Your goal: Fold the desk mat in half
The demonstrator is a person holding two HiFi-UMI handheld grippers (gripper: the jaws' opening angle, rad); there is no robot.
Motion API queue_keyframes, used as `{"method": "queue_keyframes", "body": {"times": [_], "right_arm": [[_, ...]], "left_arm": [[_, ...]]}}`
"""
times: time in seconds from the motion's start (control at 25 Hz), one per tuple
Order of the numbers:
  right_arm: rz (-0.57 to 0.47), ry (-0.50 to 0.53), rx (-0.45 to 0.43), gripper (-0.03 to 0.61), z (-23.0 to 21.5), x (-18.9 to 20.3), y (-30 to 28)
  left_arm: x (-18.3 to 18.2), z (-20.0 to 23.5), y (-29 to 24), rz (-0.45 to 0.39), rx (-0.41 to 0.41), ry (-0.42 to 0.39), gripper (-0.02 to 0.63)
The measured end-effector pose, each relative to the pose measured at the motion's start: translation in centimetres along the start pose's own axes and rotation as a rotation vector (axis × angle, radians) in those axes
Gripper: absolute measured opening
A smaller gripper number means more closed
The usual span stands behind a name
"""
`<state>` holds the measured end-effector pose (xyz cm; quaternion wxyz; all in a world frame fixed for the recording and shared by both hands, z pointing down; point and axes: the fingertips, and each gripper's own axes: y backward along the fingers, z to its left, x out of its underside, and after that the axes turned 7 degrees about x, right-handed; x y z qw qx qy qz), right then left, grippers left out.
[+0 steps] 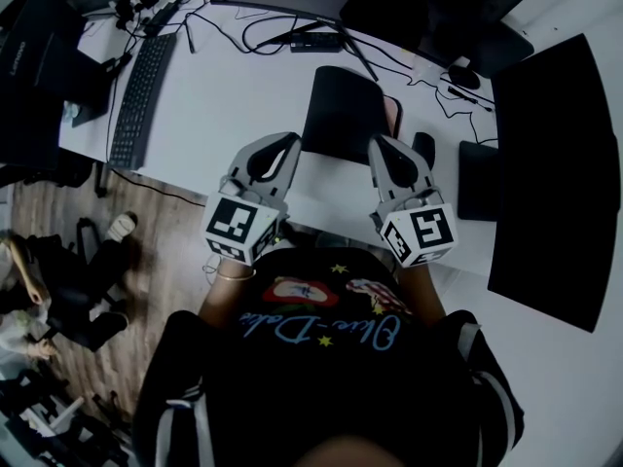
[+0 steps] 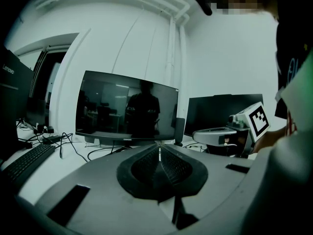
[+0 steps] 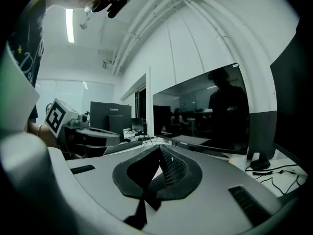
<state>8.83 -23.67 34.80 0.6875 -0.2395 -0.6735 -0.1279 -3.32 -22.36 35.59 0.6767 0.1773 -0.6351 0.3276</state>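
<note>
Left tongs (image 1: 292, 144) and right tongs (image 1: 376, 144) both together, empty, near desk mat (image 1: 341, 113); "Lenovo" on monitor (image 3: 108, 116).

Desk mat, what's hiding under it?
The black desk mat lies on the white desk. A pinkish edge peeks out along its right side, maybe its other layer. Anything else beneath is covered, so I cannot tell.

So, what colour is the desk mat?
The desk mat is black on top, with a pinkish strip along its right edge. The head view shows it best.
</note>
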Motion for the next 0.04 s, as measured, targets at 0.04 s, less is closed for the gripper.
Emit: {"method": "queue_keyframes", "body": {"times": [0.04], "right_arm": [[-0.002, 0.001, 0.001, 0.000, -0.14, -0.10, -0.11]], "left_arm": [[-0.07, 0.14, -0.11, 0.000, -0.002, 0.001, 0.011]]}}
